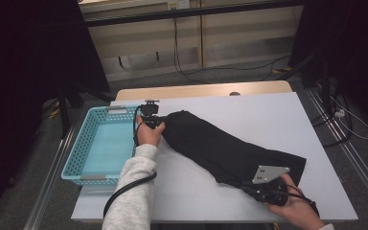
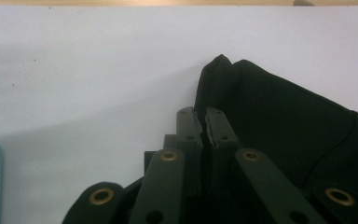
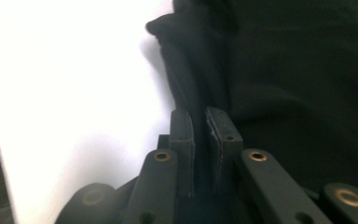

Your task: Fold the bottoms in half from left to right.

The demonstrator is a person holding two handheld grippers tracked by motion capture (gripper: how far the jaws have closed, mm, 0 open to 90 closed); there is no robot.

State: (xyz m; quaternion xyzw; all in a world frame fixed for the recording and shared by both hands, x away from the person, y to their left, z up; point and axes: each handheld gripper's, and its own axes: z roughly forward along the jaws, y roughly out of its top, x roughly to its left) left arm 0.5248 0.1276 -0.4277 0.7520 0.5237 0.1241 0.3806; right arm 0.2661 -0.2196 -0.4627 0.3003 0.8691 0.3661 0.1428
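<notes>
Black garment (image 1: 230, 151) lies stretched slantwise across the white table (image 1: 249, 110) — one end near the turquoise basket (image 1: 84, 153) at the left edge, the other toward the near right corner. Left gripper (image 1: 159, 122) is clamped on the far end; right gripper (image 1: 249, 186) pinches a fold at the near end.

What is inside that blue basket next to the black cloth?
Nothing that shows: the blue basket looks empty, its pale floor bare. The person's sleeve covers its near right corner, so that bit cannot be checked. The black cloth lies outside it.
</notes>
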